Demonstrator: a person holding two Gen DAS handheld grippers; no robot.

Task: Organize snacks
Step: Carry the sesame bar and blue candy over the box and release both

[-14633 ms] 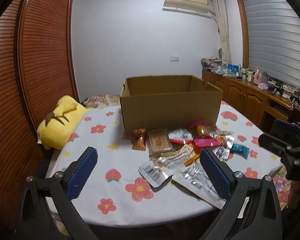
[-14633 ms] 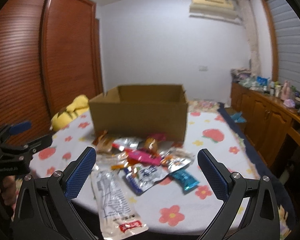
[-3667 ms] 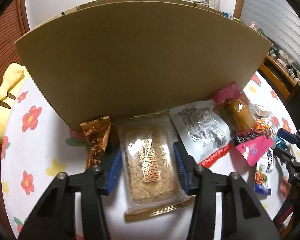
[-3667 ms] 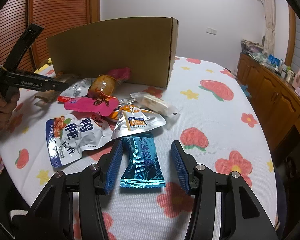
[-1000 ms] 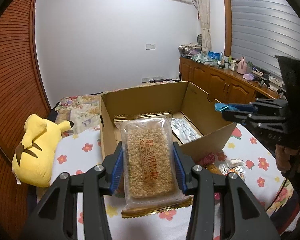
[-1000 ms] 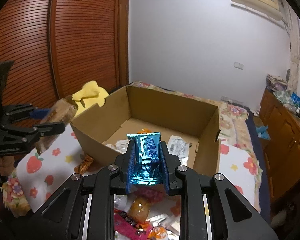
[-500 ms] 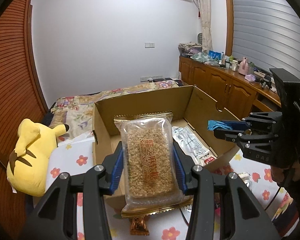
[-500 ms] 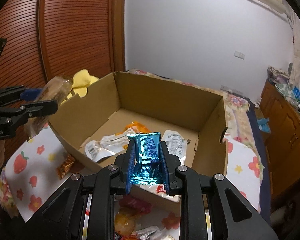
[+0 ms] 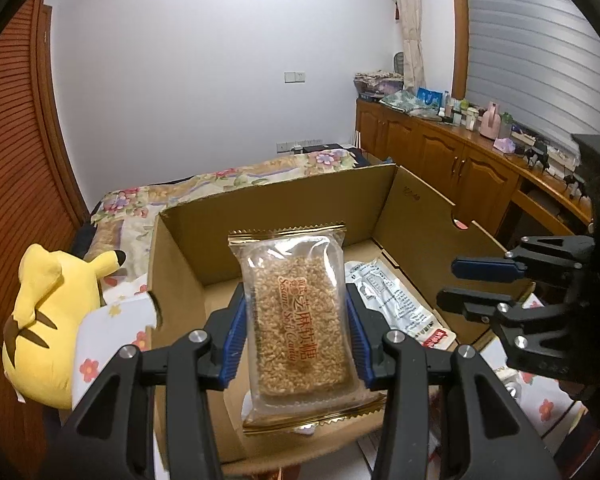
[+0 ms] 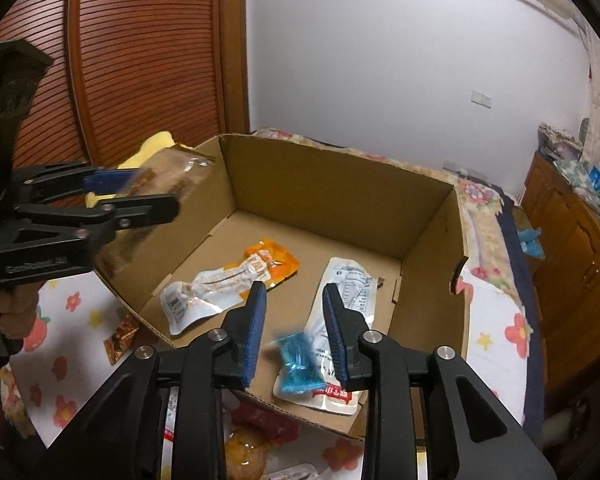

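Blue rubber pads lined the jaws of the right gripper, which had just been opening above the near wall of a cardboard box; nothing was pressed between them, and a blurred blue candy wrapper lay free below, over the red-tipped end of a long white packet on the box floor. Further into the box, an orange-and-white snack pouch lay flat toward its left side. On the flowered tablecloth outside the near wall, a small brown-gold sweet sat beside the box's left corner, while red and orange wrappers, partly hidden behind the gripper, lay in front of it. To the left, a person's hand held the left gripper, whose pads were clamped against both long sides of a clear-wrapped sesame candy bar, held upright over the box's near-left part and clear of the floor. Beyond the box on the left, a yellow plush toy rested at the table's edge. Behind it rose slatted wooden doors, and a bed with a floral cover stood past the box's far wall. Along the right-hand side ran wooden cabinets topped with bottles and clutter, beneath a shuttered window.
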